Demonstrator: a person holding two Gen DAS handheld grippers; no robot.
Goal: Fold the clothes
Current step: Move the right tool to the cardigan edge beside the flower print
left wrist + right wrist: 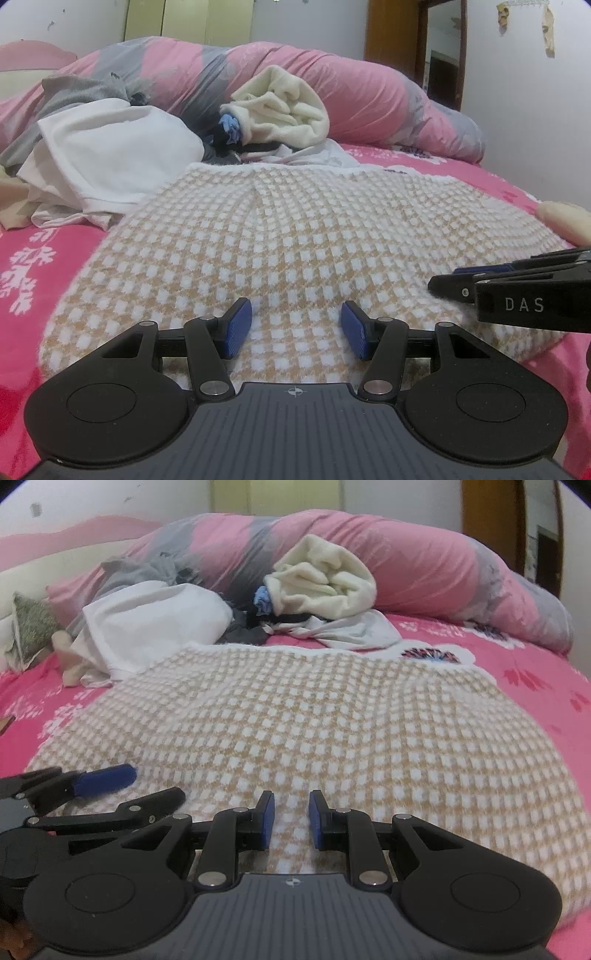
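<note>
checked garment's [314,716] near edge hidden

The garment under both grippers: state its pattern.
The garment is a tan and white check with a white edge, clearest in the right wrist view.

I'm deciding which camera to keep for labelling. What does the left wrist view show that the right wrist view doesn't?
Only the left wrist view shows a fingertip at its right edge and scraps hanging on the wall. Only the right wrist view shows a green patterned cushion at the far left. Both show the checked garment spread on the pink sheet, the heap of unfolded clothes, the rolled quilt, and both grippers over the garment's near edge, jaws apart.
</note>
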